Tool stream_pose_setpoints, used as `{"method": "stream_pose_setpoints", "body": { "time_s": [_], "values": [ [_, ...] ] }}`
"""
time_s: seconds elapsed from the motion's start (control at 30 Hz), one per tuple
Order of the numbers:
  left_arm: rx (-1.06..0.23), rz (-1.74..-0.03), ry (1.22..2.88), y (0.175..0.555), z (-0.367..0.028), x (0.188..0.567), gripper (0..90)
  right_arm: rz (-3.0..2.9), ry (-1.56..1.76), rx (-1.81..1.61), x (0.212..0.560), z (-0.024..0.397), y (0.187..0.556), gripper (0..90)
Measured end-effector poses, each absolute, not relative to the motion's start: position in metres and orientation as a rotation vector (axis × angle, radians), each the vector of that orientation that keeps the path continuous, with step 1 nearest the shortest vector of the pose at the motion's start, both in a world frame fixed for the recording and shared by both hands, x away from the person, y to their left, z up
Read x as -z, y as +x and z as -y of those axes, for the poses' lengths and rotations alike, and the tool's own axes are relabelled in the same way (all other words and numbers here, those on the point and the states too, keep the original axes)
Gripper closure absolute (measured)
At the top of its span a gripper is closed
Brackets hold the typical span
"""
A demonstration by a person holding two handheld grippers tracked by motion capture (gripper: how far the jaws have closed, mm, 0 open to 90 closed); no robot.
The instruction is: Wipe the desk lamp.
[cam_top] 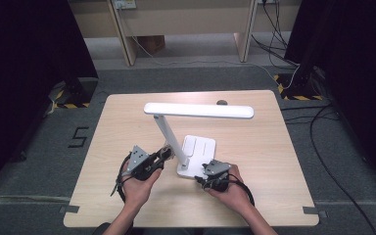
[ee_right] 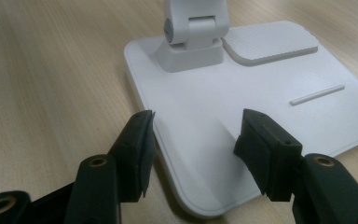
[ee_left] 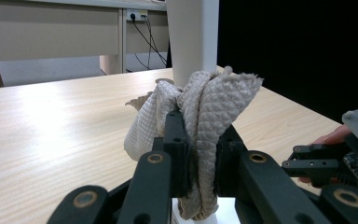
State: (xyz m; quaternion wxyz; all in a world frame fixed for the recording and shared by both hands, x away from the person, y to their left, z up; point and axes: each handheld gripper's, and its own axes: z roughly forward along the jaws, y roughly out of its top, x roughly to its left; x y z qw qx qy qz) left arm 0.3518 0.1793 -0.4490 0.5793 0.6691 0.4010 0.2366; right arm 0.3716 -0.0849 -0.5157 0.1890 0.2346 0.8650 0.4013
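A white desk lamp stands mid-table, with a flat base (cam_top: 203, 147), a slanted arm (cam_top: 169, 132) and a long head (cam_top: 198, 110). My left gripper (cam_top: 167, 154) is shut on a bunched beige quilted cloth (ee_left: 214, 105). The cloth lies against the lamp's arm (ee_left: 193, 37) just above the hinge. My right gripper (cam_top: 201, 176) is at the base's near corner. In the right gripper view this gripper (ee_right: 200, 144) stands open, its pads (ee_right: 140, 142) straddling the rounded corner of the base (ee_right: 205, 93). The hinge (ee_right: 191, 32) is straight ahead of it.
The right gripper (ee_left: 324, 163) and a fingertip show at the right of the left gripper view. A small dark knob (cam_top: 222, 102) sits at the table's far edge. Cables run over the floor at the right, and wooden furniture legs stand behind the table.
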Motion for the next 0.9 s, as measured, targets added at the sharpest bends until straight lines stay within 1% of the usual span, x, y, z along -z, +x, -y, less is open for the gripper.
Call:
{"method": "stream_pose_setpoints", "body": {
  "time_s": [0.37,0.9],
  "values": [
    [-0.491,-0.956,1.604,0.357,-0.176,0.466,78.9,-2.428,0.641,-1.125,0.516,0.085,0.373,45.7],
    [-0.441,-0.966,1.679,0.361,-0.169,0.488,78.3,-2.425,0.639,-1.123,0.516,0.086,0.373,45.8]
  ]
}}
